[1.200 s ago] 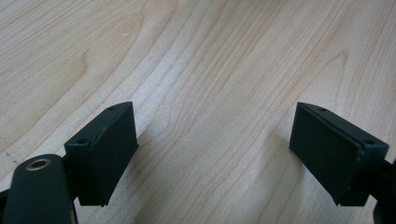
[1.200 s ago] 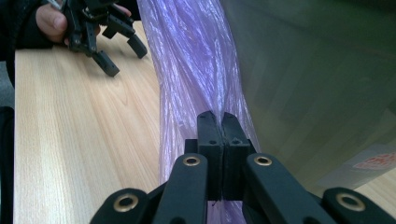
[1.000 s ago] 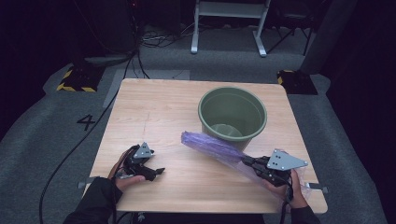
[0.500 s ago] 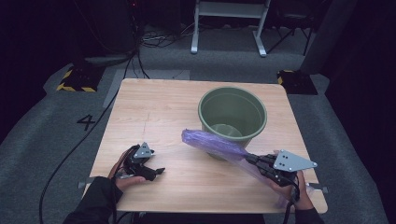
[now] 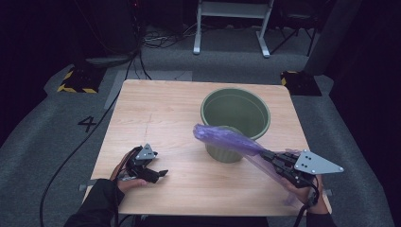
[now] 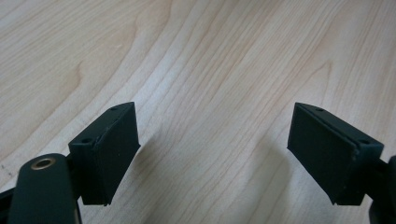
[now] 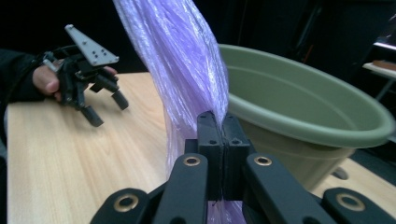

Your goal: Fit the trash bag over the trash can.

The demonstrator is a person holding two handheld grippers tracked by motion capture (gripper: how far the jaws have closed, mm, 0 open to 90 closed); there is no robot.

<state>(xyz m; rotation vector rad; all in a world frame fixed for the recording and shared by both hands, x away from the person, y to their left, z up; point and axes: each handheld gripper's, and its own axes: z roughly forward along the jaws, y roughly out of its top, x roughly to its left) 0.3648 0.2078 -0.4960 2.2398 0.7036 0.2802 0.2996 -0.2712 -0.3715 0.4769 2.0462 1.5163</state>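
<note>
A thin purple plastic bag (image 5: 227, 140) stretches up and to the left from my right gripper (image 5: 265, 156), whose jaws are shut on it near the table's front right. In the right gripper view the bag (image 7: 180, 60) rises from the closed pads (image 7: 218, 135) beside the green pot (image 7: 299, 107). That round green pot (image 5: 235, 115) stands upright on the table's right half, and the bag's free end hangs in front of its near wall. My left gripper (image 5: 161, 173) rests low at the front left, jaws open, with bare wood (image 6: 215, 93) between its pads (image 6: 112, 144).
The wooden table (image 5: 156, 118) has open surface across its left and middle. Dark floor surrounds it, with cables (image 5: 71, 151) at the left and a white stand (image 5: 231, 19) beyond the far edge.
My right gripper has lifted with the purple bag, raising the bag's free end higher in front of the pot. The left gripper has stayed where it was.
</note>
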